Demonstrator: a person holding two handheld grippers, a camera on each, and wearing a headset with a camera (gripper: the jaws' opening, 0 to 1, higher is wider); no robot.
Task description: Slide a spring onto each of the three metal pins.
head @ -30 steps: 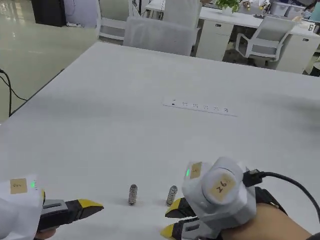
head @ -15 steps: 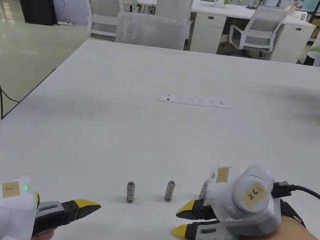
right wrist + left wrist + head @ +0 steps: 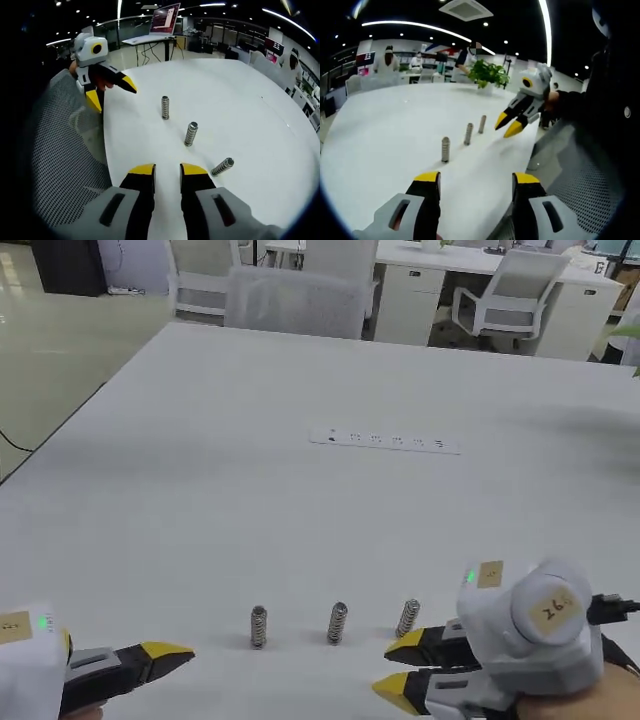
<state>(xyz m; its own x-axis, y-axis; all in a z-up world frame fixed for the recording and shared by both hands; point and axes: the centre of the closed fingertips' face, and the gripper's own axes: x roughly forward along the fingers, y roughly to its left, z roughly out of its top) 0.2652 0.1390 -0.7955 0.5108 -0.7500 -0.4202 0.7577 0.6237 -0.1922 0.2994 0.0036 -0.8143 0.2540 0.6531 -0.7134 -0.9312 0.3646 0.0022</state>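
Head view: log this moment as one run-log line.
springs: three standing in a row on table | left gripper: open, empty | right gripper: open, empty, close to end spring, not touching

3 springs point(image 3: 259, 626) point(image 3: 338, 623) point(image 3: 408, 618), 2 claws point(image 3: 398, 667) point(image 3: 165, 652), 1 power strip point(image 3: 385, 441).

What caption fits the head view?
Three springs stand in a row on a white table, left gripper and right gripper open beside them.

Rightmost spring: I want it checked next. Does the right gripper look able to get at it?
Probably yes: the right gripper is close beside that spring, jaws apart, with only bare table between them.
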